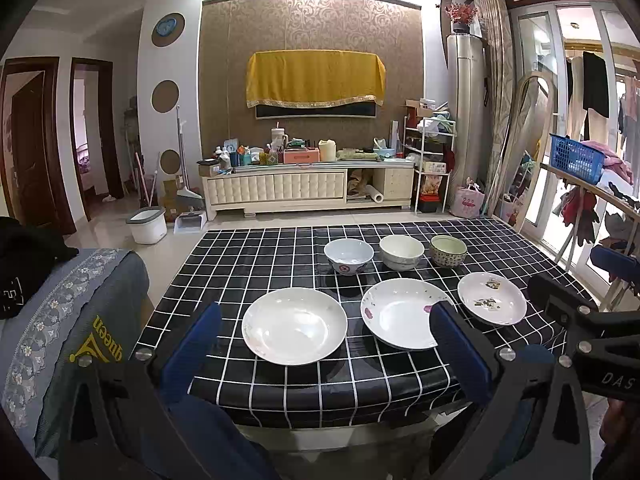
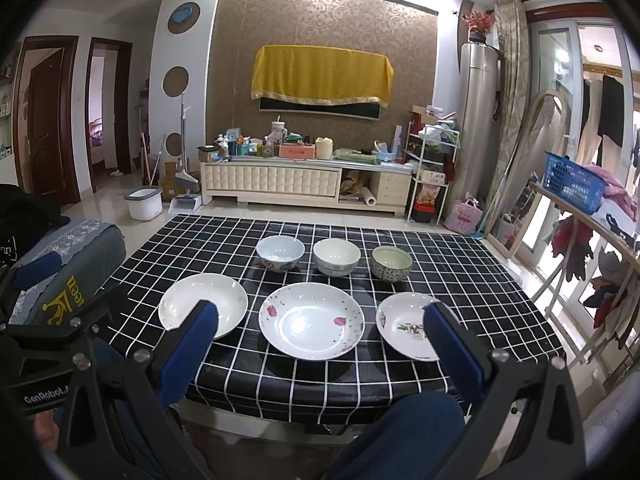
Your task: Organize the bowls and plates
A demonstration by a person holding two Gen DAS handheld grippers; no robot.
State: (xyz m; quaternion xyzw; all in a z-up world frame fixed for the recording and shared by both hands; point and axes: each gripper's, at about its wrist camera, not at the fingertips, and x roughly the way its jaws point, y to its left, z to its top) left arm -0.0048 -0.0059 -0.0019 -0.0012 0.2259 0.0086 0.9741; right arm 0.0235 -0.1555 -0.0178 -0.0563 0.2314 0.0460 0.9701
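Note:
Three white plates lie in a row on the black checked table (image 1: 256, 256): a plain plate (image 1: 294, 330) on the left, a pink-flowered plate (image 1: 400, 314) in the middle, a plate with a green motif (image 1: 492, 298) on the right. Behind them stand a blue-white bowl (image 1: 349, 256), a white bowl (image 1: 401, 252) and a patterned green bowl (image 1: 448, 251). The right wrist view shows the same plain plate (image 2: 216, 300), flowered plate (image 2: 311, 320), motif plate (image 2: 404, 324) and bowls (image 2: 280, 253). My left gripper (image 1: 326, 312) and right gripper (image 2: 322, 312) are open and empty, above the table's near edge.
A sofa arm with a grey embroidered cover (image 1: 72, 320) lies left of the table. A railing with a blue basket (image 1: 576, 158) and hanging clothes runs along the right. A TV cabinet (image 1: 308, 184) stands beyond the floor. My knees (image 2: 400, 420) are under the near edge.

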